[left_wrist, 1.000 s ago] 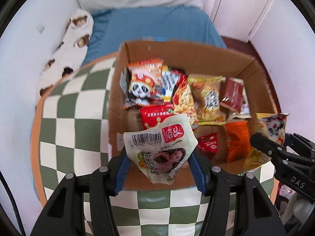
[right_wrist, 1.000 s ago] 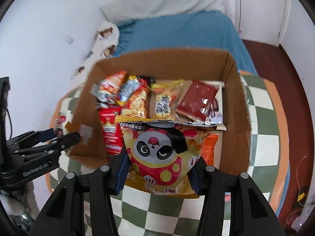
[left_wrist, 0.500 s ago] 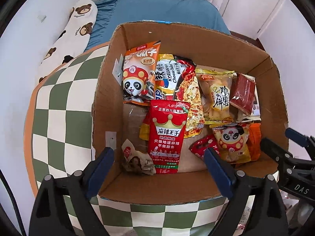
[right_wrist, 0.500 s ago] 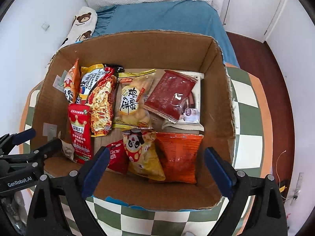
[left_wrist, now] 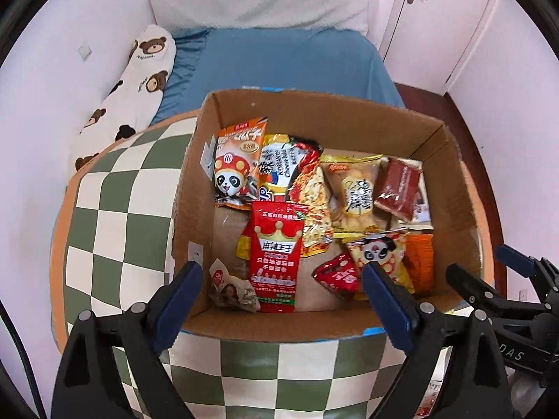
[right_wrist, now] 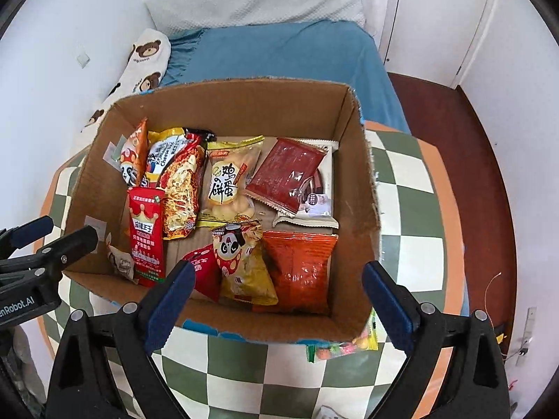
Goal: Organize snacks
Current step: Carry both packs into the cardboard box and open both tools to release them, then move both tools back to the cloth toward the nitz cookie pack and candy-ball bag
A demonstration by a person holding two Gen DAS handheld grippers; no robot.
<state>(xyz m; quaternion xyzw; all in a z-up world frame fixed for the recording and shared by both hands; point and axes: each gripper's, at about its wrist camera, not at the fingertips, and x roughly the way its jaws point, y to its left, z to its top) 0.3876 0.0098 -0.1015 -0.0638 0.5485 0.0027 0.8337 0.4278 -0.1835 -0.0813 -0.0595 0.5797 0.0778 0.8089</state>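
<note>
In the left wrist view, the left gripper (left_wrist: pixel 281 300) stood wide apart and empty above the cardboard box (left_wrist: pixel 314 115), the small pale packet (left_wrist: pixel 232 288) lying crumpled at the near left corner, just beyond its left finger. In the right wrist view, the right gripper (right_wrist: pixel 276 300) likewise gaped empty, the panda packet (right_wrist: pixel 241 262) lying between its fingers on the near box floor, long axis running near to far.

red packet (left_wrist: pixel 276 256) reads "麻辣王子"; right gripper (left_wrist: pixel 517 352) "das".

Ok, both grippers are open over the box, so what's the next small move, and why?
Probably swing the right gripper out past the near right corner of the cardboard box toward the colourful candy bag on the checkered table. Both grippers are empty, the left gripper too, and that bag is the only snack seen lying outside the box.
</note>
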